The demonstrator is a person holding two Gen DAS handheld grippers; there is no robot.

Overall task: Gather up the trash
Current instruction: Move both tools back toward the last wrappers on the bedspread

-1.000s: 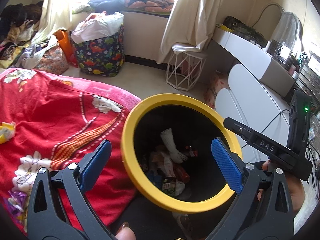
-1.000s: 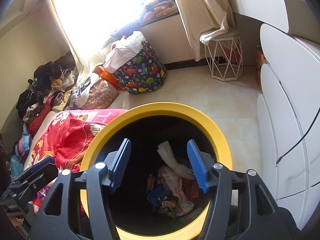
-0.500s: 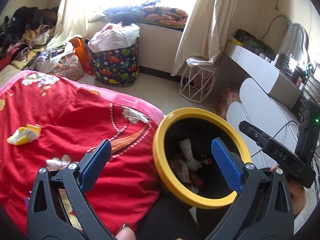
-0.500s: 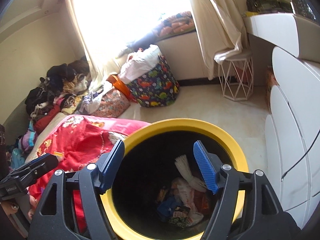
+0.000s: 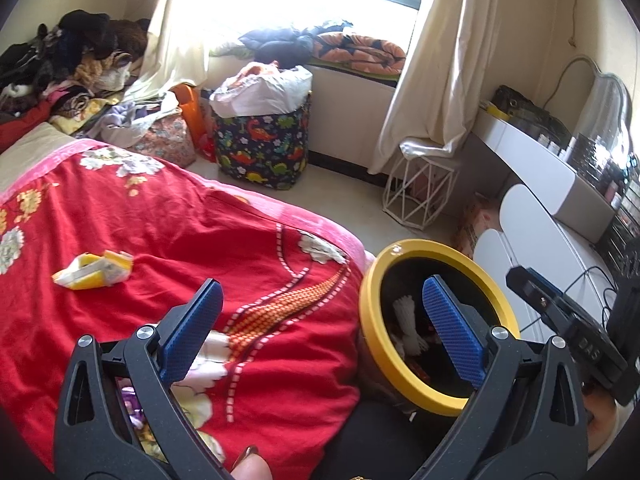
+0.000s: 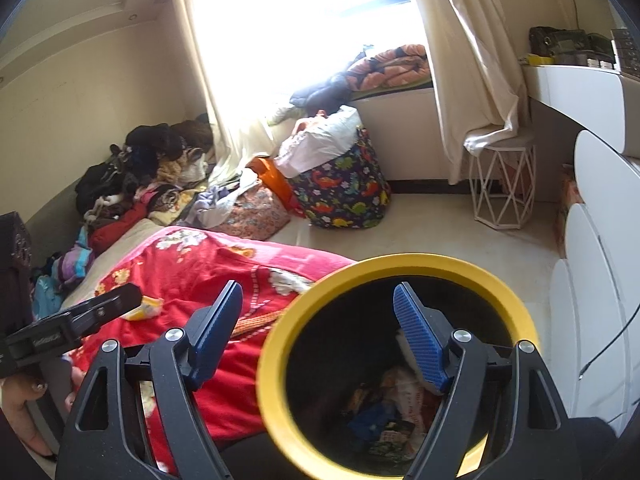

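Observation:
A black bin with a yellow rim (image 5: 370, 280) stands beside the bed and holds several wrappers and a white bag; it also shows in the right wrist view (image 6: 288, 312). A crumpled yellow wrapper (image 5: 94, 270) lies on the red floral blanket (image 5: 168, 224), far left of the bin; the right wrist view shows it too (image 6: 146, 307). My left gripper (image 5: 320, 328) is open and empty, above the blanket's edge and the bin. My right gripper (image 6: 318, 328) is open and empty, over the bin's left rim.
A dinosaur-print basket (image 5: 262, 148) with a white bag, a white wire stool (image 5: 420, 196) and white rounded cabinets (image 5: 532, 216) stand around the floor. Piled clothes (image 5: 60, 64) lie at the far left by the window curtain.
Both grippers have pulled back and swung left, away from over the bin toward the bed. The yellow wrapper on the blanket has come into view. Both stay open.

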